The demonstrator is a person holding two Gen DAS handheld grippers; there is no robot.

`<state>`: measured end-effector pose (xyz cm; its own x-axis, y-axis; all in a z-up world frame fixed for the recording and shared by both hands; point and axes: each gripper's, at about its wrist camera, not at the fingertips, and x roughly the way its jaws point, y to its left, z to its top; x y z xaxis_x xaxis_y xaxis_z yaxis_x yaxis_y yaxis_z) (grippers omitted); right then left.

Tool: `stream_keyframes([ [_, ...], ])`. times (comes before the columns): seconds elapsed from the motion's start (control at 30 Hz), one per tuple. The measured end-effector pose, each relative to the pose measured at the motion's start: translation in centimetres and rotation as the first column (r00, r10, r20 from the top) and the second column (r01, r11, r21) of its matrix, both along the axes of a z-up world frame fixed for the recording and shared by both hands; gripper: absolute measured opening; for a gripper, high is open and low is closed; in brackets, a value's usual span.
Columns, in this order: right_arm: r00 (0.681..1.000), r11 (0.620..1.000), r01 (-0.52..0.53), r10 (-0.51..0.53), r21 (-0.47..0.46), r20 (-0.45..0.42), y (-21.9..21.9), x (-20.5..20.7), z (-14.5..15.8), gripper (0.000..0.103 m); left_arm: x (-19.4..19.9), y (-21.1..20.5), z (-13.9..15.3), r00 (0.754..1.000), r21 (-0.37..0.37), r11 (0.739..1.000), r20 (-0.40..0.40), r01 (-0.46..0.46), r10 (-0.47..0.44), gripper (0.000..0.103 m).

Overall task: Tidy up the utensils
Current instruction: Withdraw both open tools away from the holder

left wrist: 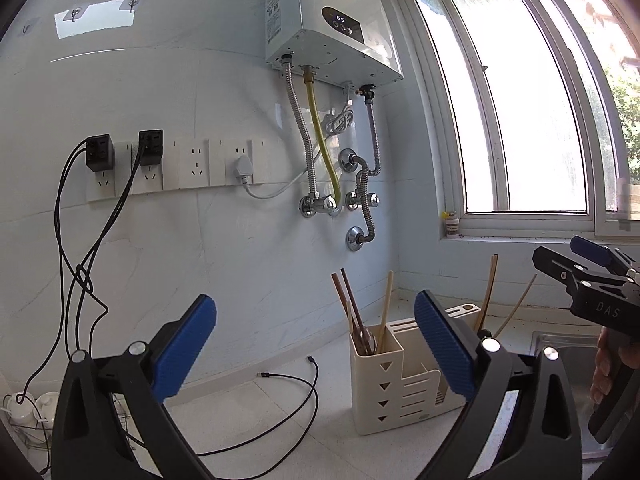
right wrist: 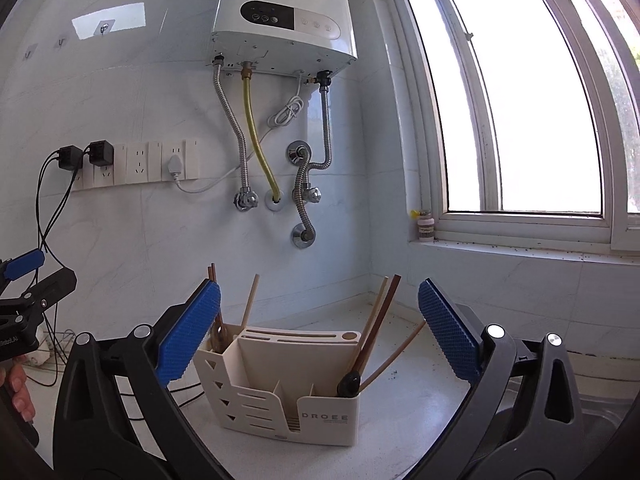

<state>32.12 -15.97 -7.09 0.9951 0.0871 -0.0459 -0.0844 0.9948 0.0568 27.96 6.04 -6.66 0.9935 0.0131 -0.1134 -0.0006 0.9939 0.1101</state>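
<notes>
A cream utensil holder (left wrist: 380, 388) (right wrist: 320, 412) stands on the white counter near the corner. Wooden chopsticks (left wrist: 352, 308) (right wrist: 250, 304) lean in its left end compartment. More chopsticks (right wrist: 380, 320) (left wrist: 489, 292) and a black-handled utensil (right wrist: 350, 384) stand in the right end compartment. My left gripper (left wrist: 316, 320) is open and empty, held short of the holder and to its left. My right gripper (right wrist: 320, 288) is open too, facing the holder, with nothing between its blue pads (right wrist: 448, 332). Each gripper shows at the edge of the other's view: the right gripper (left wrist: 576, 264), the left gripper (right wrist: 24, 276).
A water heater (right wrist: 280, 20) with metal hoses and valves (right wrist: 246, 200) hangs on the wall behind. Sockets with black chargers (left wrist: 100, 152) trail cables (left wrist: 280, 380) over the counter. A window sill with a small jar (right wrist: 425, 226) is at right, and a steel sink (left wrist: 560, 344) below it.
</notes>
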Motion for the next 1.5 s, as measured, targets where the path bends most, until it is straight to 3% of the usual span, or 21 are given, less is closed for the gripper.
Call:
stream_keyframes([
  [0.3,0.998,1.000,0.006,-0.008,-0.022,-0.070,2.5,-6.8,0.6,0.095,-4.0,1.9,-0.2,0.984,-0.034,0.998,-0.166,0.059,-0.064,0.098],
  [0.63,0.983,0.998,-0.012,0.001,-0.056,-0.184,3.2,-12.9,0.7,0.095,-8.4,2.1,0.1,0.974,-0.089,0.995,-0.216,0.048,-0.066,0.098],
  [0.77,0.966,1.000,-0.027,0.025,-0.006,-0.258,2.5,-14.0,0.8,0.095,-9.6,1.1,0.8,0.971,-0.109,0.992,-0.224,0.059,-0.083,0.098],
  [1.0,0.948,0.999,-0.033,0.031,-0.002,-0.317,0.7,-15.1,1.4,0.095,-11.5,-0.6,1.8,0.969,-0.096,0.994,-0.239,0.049,-0.070,0.098],
  [1.27,0.939,0.999,-0.045,0.033,-0.028,-0.341,-1.2,-16.1,2.0,0.095,-13.3,-2.4,2.5,0.961,-0.052,0.999,-0.277,-0.005,-0.010,0.098],
  [1.5,0.937,0.998,-0.059,0.053,-0.006,-0.345,-2.1,-16.2,2.4,0.095,-14.0,-4.0,2.4,0.953,-0.036,0.999,-0.303,0.003,-0.014,0.098],
])
